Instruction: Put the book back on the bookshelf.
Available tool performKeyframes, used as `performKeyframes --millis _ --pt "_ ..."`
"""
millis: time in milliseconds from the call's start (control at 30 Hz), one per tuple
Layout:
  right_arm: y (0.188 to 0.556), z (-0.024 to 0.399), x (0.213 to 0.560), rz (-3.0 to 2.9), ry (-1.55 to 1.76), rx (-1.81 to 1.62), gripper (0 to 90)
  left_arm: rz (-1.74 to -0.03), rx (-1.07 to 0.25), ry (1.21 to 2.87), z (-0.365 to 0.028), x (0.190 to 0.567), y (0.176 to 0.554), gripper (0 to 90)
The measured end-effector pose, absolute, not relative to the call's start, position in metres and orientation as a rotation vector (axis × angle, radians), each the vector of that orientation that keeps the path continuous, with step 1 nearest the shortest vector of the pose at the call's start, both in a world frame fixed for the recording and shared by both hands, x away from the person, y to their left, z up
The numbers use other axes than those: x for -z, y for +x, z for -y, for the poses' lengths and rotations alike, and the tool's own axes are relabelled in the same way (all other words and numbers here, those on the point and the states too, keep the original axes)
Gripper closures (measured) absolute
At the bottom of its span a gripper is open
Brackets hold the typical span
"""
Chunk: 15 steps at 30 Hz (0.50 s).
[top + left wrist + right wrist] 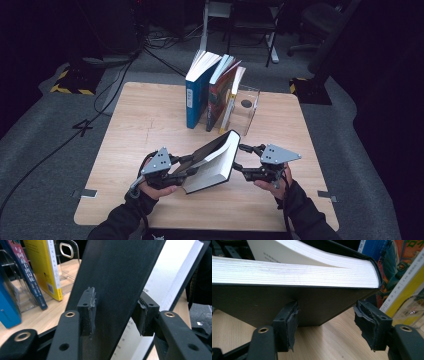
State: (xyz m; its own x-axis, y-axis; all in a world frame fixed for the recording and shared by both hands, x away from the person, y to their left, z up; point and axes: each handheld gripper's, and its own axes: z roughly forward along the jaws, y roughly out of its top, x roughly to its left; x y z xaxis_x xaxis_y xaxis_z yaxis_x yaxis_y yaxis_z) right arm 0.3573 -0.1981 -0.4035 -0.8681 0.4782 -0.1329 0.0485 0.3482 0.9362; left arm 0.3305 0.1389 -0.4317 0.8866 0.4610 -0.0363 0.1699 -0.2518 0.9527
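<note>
A thick black-covered book (215, 160) hangs tilted above the wooden table (140, 125), its front cover swung open to the left. My left gripper (190, 167) has that cover (117, 277) slanting between its jaws, with one pad on the outer face and the other on the page side (116, 312). My right gripper (239, 156) is at the book's spine side. In the right gripper view its jaws sit under the back cover (262, 302). The left pad lies against the cover, the right pad stands free beside the spine corner, and nothing is pinched (332, 320).
Behind the held book, a blue book (196, 95), a red one (219, 97) and a yellow one (228, 110) lean upright against a clear acrylic stand (248, 107) at the table's far middle. Cables and chair legs lie on the floor beyond the far edge.
</note>
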Motion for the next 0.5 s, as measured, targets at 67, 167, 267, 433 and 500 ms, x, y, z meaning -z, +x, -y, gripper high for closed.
performKeyframes --millis 67,167,267,433,500 --pt "0.357 0.196 0.403 -2.237 0.461 -1.527 36.3 -0.462 -0.309 1.849 -0.136 0.433 0.327 55.3" --pt "0.357 0.192 0.401 -2.236 0.458 -1.524 36.4 -0.442 -0.324 1.883 -0.132 0.435 0.322 53.4" --pt "0.357 0.189 0.400 -2.230 0.458 -1.534 37.0 -0.434 -0.342 1.904 -0.127 0.437 0.319 52.2" --pt "0.359 0.188 0.398 -2.229 0.462 -1.532 37.4 -0.412 -0.323 1.934 -0.125 0.435 0.321 53.5" --pt "0.359 0.188 0.398 -2.230 0.458 -1.539 37.6 -0.414 -0.292 1.906 -0.128 0.436 0.324 54.1"
